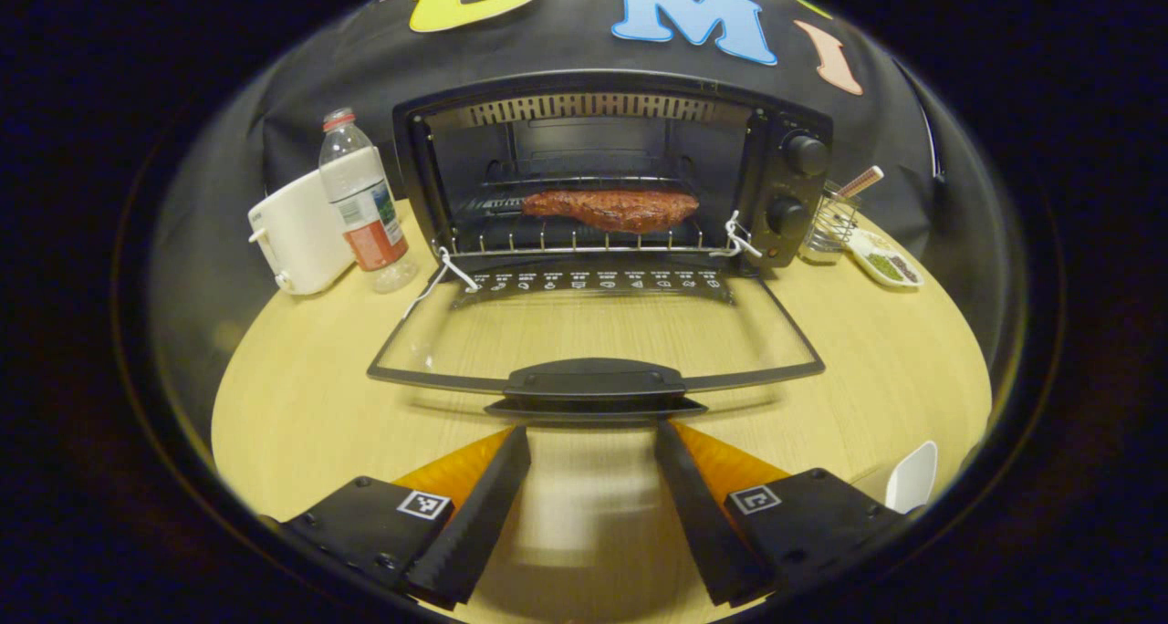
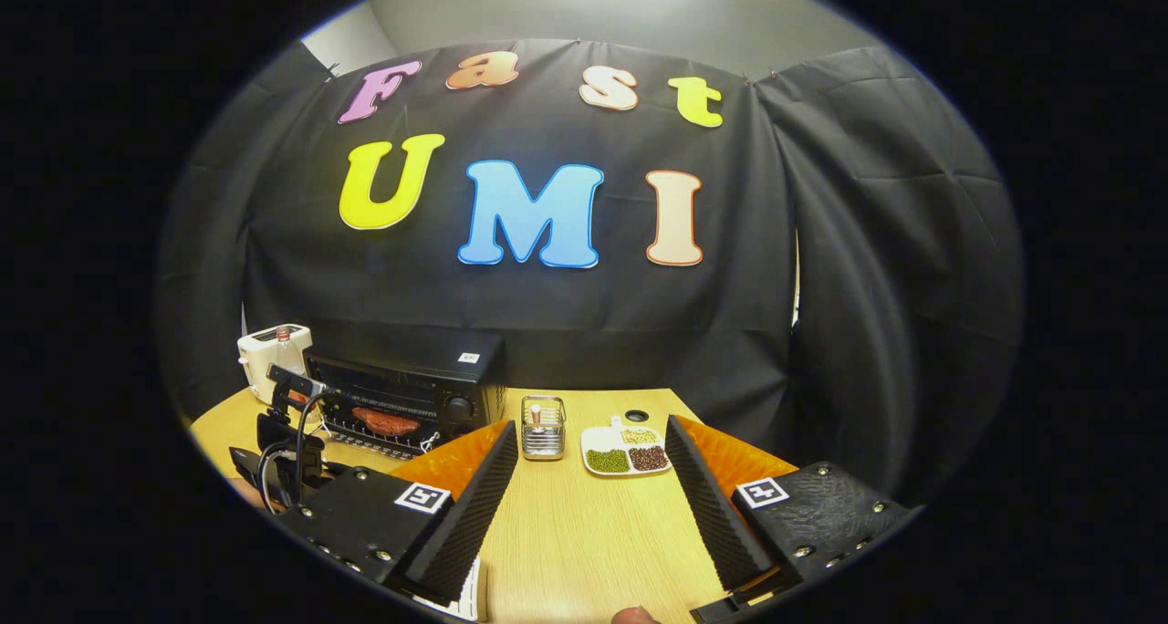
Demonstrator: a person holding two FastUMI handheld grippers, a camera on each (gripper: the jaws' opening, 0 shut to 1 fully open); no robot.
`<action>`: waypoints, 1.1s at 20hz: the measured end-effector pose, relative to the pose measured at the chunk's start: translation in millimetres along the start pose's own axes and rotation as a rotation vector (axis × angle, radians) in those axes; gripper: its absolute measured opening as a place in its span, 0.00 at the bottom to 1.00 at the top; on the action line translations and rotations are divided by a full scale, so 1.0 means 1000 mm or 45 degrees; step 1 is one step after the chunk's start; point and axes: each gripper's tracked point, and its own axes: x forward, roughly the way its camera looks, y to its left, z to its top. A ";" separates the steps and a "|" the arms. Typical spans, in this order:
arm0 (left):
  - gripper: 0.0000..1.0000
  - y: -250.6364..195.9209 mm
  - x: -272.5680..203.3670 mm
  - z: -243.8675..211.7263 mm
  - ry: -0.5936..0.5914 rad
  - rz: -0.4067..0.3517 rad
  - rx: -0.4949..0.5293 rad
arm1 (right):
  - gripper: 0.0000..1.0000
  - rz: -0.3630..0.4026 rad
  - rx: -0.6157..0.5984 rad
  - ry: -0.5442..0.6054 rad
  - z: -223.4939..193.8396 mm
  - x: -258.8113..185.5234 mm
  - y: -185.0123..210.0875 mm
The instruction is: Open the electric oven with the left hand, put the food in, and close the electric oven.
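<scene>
One slab of reddish-brown meat (image 1: 611, 210) lies on the wire rack inside the electric oven (image 1: 611, 172), roughly centred on the rack and running across its width. The oven stands at the back of the wooden table (image 1: 301, 405), against the black cloth wall, and its glass door (image 1: 593, 332) is swung fully down so that it lies flat over the tabletop, with the dark door handle (image 1: 595, 379) at the edge nearest the camera. White cords are tied at both lower corners of the oven mouth, and two round knobs sit one above the other on the panel to the right of the opening. In the left gripper view the left gripper (image 1: 591, 432) is just short of the door handle, its jaws spread wide with nothing between them. To the left of the oven stand a clear water bottle (image 1: 363, 204) with a red cap and, behind it, a white toaster (image 1: 297, 236); to the right are a small wire basket (image 1: 832, 223) holding a stick-like utensil and a white divided dish (image 1: 883, 259) of green and dark beans. In the right gripper view the right gripper (image 2: 591, 442) is well back from the oven, likewise spread apart and empty, over bare table with the basket and the dish ahead of it.
</scene>
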 end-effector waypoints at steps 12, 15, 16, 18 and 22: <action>0.96 0.003 -0.031 0.029 -0.148 0.004 0.038 | 0.99 0.115 0.033 0.010 -0.007 0.000 0.032; 1.00 0.003 -0.040 0.042 -0.207 -0.005 0.040 | 0.98 0.125 0.040 0.006 -0.009 0.002 0.034; 0.96 0.004 -0.043 0.048 -0.226 -0.006 0.046 | 0.98 0.126 0.038 0.008 -0.009 0.002 0.034; 0.96 0.005 -0.048 0.057 -0.265 -0.006 0.055 | 0.99 0.123 0.042 0.014 -0.010 0.003 0.033; 0.92 0.004 -0.053 0.076 -0.325 -0.033 0.014 | 0.98 0.107 0.054 0.032 -0.013 0.004 0.028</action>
